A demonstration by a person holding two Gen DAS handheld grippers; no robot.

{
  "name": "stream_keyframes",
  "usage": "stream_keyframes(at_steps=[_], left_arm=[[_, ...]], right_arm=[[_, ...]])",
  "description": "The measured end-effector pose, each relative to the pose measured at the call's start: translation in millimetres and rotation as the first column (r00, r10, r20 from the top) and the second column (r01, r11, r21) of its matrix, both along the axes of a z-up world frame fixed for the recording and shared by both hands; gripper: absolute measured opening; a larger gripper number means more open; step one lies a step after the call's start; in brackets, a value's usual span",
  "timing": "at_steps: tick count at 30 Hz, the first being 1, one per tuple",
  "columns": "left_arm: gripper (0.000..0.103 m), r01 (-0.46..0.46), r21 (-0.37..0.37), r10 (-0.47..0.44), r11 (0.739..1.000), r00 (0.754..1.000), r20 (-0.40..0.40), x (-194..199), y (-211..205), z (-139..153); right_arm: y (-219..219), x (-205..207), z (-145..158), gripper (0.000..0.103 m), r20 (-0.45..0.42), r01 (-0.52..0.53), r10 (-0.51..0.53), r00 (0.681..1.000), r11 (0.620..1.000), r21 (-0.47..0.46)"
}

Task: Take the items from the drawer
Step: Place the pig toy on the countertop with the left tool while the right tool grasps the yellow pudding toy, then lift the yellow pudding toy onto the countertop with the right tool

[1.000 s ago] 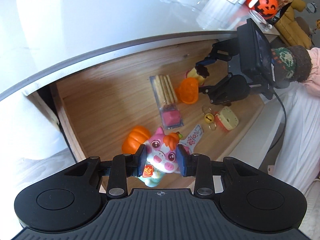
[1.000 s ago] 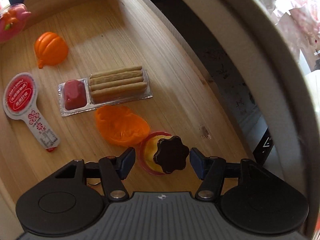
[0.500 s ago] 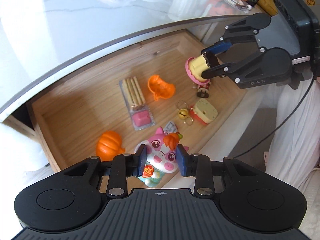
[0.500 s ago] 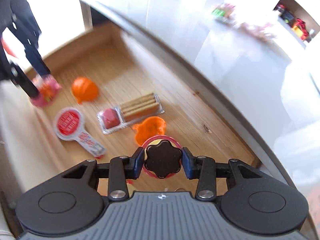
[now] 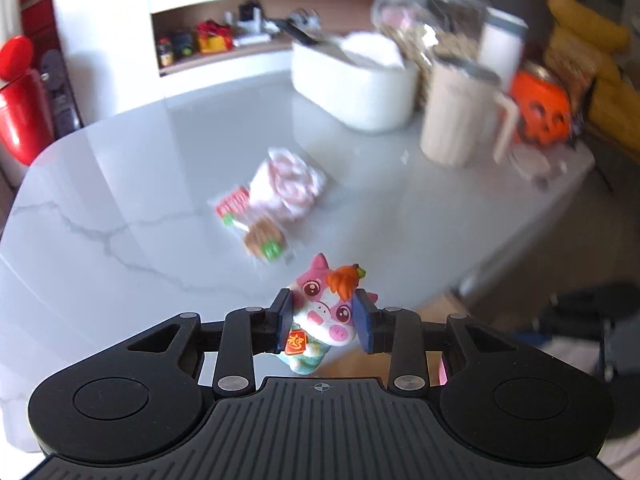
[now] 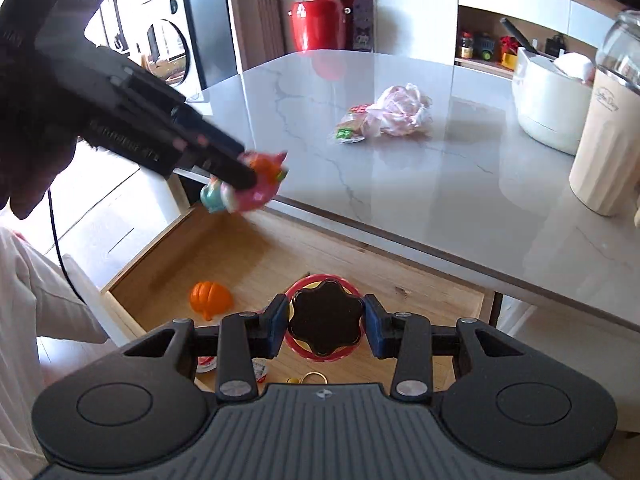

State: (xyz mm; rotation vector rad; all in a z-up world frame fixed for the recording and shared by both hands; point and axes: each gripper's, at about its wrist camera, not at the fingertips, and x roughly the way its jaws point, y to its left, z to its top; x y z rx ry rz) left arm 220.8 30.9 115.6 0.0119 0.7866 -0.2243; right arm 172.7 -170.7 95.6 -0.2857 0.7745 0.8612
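Black gripper (image 5: 323, 316), blue pads (image 5: 363, 316)

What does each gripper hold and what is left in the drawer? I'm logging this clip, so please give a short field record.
left gripper: shut on pink pig toy, at the white table edge
right gripper: shut on toy cupcake, above the open drawer
seen in drawer: orange pumpkin
on table: wrapped snacks, white box, cream mug
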Motion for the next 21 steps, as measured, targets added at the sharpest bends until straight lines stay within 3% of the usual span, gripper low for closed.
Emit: stream_keyframes(at_steps=[2, 4, 6, 8, 13, 16, 18, 21], left_arm=[[0.038, -0.071, -0.083, 0.072, 0.994, 0.997, 0.013, 27.2, 12.7, -3.8], [0.042, -0.114, -0.082, 0.11, 0.99, 0.993, -0.052, 53.2, 18.0, -21.6], [0.049, -0.128, -0.104, 0.125, 0.986, 0.991, -0.036, 61.4, 22.4, -33.0], [0.047, -0.143, -0.107, 0.143, 0.984, 0.99, -0.005, 62.8, 22.5, -32.1], [0.044, -0.117, -0.145, 0.137, 0.983, 0.981, 0.138, 29.6, 31.5, -8.6], [0.044, -0.065, -0.164, 0.097, 0.984, 0.975, 0.198, -9.5, 40.7, -3.0], [0.044, -0.022, -0.155, 0.052, 0.988, 0.98, 0.193, -33.1, 45.2, -11.1], [0.044, 0.015, -0.137, -0.002, 0.99, 0.996, 0.093, -52.0, 50.4, -37.3]], right_arm=[[-0.1, 2.7, -11.1, 0.039, -0.013, 0.02, -0.02, 1.0, 1.0, 0.002], [-1.9, 5.4, -15.3, 0.039, -0.018, 0.031, -0.031, 0.999, 1.0, 0.001], [-8.0, 2.5, -20.6, 0.039, -0.002, 0.042, -0.042, 0.999, 0.999, -0.014], [-10.3, 4.3, -23.9, 0.039, -0.001, 0.052, -0.052, 0.999, 0.998, -0.025], [-12.8, 7.5, -30.5, 0.039, -0.012, 0.08, -0.08, 0.997, 0.996, -0.03], [-12.1, 11.2, -30.0, 0.036, -0.012, 0.082, -0.082, 0.997, 0.997, -0.014], [-10.2, 12.3, -28.1, 0.036, -0.025, 0.072, -0.072, 0.997, 0.997, -0.01], [-3.2, 16.5, -32.4, 0.037, -0.074, 0.049, -0.052, 0.996, 0.998, -0.049]])
